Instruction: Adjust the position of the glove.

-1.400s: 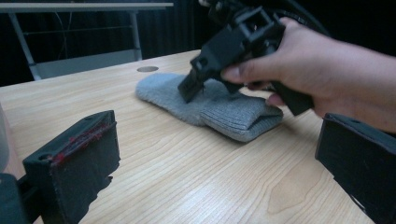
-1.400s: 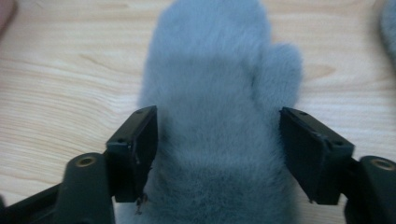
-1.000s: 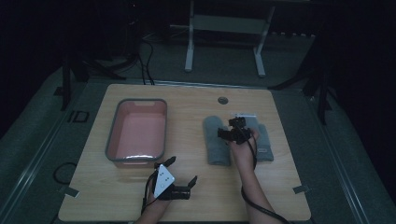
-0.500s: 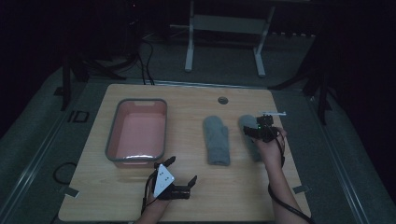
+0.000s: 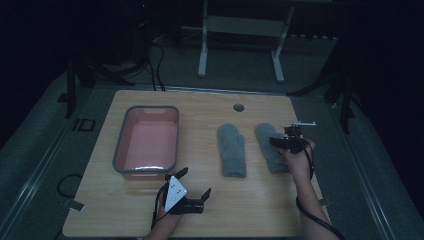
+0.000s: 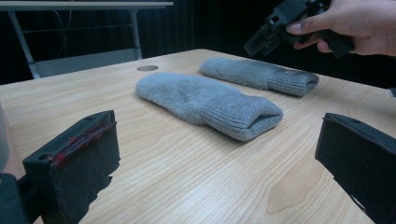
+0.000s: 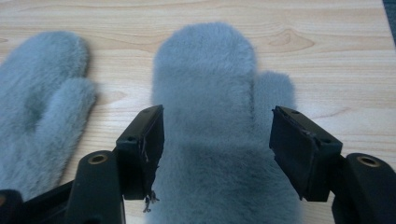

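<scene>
Grey fuzzy mittens (image 5: 231, 150), side by side

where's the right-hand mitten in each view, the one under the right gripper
High view: the right mitten lies right of centre on the table, partly under the right gripper.
Left gripper view: it is the farther mitten, upper middle, cuff toward the right.
Right gripper view: it sits in the centre, between the open jaws.
Shared landmark: the other mitten, lying apart beside it.

The high view looks down over the whole worktop (image 5: 260, 200). Both gripper views sit low and close, sharing the two mittens (image 6: 210, 100) beside the tub (image 5: 146, 140).
</scene>
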The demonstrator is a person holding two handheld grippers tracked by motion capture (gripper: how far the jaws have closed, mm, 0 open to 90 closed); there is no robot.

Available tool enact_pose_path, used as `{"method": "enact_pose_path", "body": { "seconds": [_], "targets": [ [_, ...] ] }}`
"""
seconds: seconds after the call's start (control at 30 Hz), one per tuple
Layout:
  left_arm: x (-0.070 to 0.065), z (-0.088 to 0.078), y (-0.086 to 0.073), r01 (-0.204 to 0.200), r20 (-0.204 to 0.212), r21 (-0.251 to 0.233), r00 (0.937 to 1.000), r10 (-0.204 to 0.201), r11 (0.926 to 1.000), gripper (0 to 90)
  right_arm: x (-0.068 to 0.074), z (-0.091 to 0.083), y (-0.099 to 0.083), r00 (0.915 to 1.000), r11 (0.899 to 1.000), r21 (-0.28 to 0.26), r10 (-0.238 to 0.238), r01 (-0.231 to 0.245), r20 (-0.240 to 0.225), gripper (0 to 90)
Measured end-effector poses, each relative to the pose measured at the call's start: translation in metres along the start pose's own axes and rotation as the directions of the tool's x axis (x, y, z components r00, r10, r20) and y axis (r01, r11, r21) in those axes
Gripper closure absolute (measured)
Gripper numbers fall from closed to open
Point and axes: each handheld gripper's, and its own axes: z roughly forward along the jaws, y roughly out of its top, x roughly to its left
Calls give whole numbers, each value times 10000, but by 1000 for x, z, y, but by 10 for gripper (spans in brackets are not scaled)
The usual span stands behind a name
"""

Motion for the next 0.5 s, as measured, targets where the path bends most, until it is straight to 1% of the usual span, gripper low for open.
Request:
{"method": "enact_pose_path", "body": {
  "seconds": [0.03,0.1,0.13,0.2,0.23,0.33,0.37,0.43,0.47,0.5],
  "targets": [
    [0,0,0,2,2,1,10000,-2,10000,0,0,2,-1,10000,10000,27,-67,67,-51,350],
    [0,0,0,4,7,2,10000,-4,10000,0,-1,8,-2,9999,9999,114,-112,112,51,350],
    [0,0,0,6,11,-3,10000,-6,10000,0,-1,11,-3,10000,9998,170,-85,86,-30,350],
    [0,0,0,-3,17,1,10000,3,10000,0,-3,17,-5,9997,9996,279,-113,107,210,351],
    [0,0,0,9,21,-2,10000,-9,10000,0,-4,19,-6,9998,9996,277,-99,94,183,350],
    [0,0,0,3,19,1,10000,-3,10000,0,-7,26,-11,9991,9991,421,-125,109,393,349],
    [0,0,0,1,17,0,10000,-1,10000,0,-7,27,-12,9990,9991,387,-180,165,404,352],
    [0,0,0,-10,24,1,10000,10,10000,0,-6,28,-13,9983,9985,347,-438,424,381,356],
    [0,0,0,-1,20,5,10000,1,10000,0,-5,27,-14,9976,9981,289,-550,538,413,398],
    [0,0,0,1,18,2,10000,-1,10000,0,-4,26,-14,9971,9979,353,-566,549,514,411]
  ]
}}
